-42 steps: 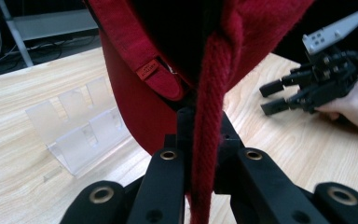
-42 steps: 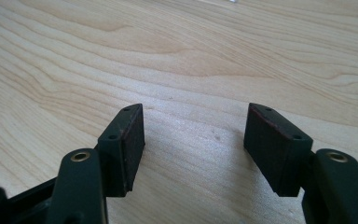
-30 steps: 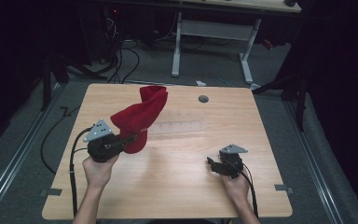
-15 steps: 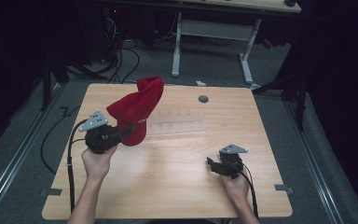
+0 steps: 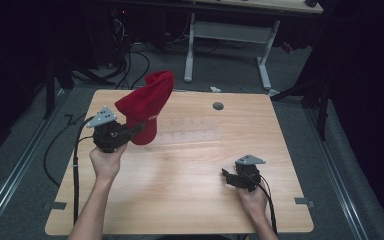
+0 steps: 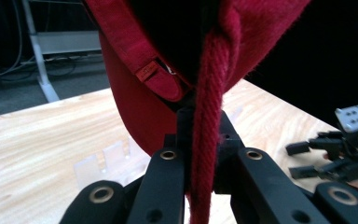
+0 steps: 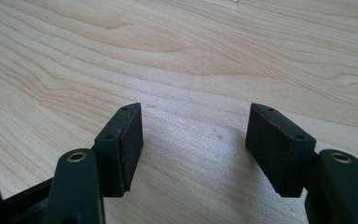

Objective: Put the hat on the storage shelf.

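I am gripping the red beanie [image 5: 145, 102] by its edge with the left gripper [image 5: 139, 129], holding it above the table's [image 5: 180, 200] left side; my right gripper [image 5: 226, 175] is resting unclenched, holding nothing.

Wooden table [image 5: 180, 200], small grey disc [image 5: 218, 106] near its far edge, white-legged desk [image 5: 230, 35] beyond.

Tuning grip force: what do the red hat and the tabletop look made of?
Red hat: soft matte fabric, probably wool felt or fleece; fuzzy nap and a twill-ribbed edge pinched in the left gripper. Tabletop: light wood or wood-look laminate; smooth with visible grain.
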Tool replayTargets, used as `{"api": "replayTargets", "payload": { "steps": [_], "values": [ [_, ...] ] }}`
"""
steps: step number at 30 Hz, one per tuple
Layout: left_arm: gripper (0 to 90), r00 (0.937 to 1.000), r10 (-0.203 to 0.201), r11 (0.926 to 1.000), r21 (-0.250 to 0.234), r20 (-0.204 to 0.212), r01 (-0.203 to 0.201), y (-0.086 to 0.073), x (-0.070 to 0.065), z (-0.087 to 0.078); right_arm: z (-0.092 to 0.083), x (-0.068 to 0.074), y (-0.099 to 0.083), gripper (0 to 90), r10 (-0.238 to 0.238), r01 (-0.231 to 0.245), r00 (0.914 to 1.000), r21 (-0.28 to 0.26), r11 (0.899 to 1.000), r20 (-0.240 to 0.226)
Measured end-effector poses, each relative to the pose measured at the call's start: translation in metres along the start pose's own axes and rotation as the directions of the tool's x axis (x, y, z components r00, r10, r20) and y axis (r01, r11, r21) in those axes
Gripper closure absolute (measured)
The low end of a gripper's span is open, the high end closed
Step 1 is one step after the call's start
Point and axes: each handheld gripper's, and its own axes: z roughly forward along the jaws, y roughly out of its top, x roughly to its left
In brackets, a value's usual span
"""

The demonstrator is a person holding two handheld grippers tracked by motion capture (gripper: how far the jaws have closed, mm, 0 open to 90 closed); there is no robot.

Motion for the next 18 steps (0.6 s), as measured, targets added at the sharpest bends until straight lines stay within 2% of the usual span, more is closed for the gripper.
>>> {"api": "replayTargets", "payload": {
  "steps": [9, 15, 18],
  "values": [
    [84.9, 0.9990, -0.004, 0.9999, -0.016, -0.044, 0.003, 0.002, 0.010, 0.021, 0.000, 0.000, 0.000, 36.7, -0.001, 0.001, 1.0000, 0.001, 1.000, 0.000],
    [84.8, 0.9961, -0.023, 0.9995, -0.025, -0.086, 0.021, 0.003, 0.024, 0.032, 0.000, 0.000, 0.000, 36.6, -0.002, 0.002, 1.0000, 0.001, 1.000, 0.001],
    [84.8, 0.9940, -0.016, 0.9997, -0.019, -0.108, 0.013, 0.001, 0.030, 0.037, 0.000, 0.000, 0.000, 36.6, -0.002, 0.002, 1.0000, 0.001, 1.000, 0.001]
  ]
}}
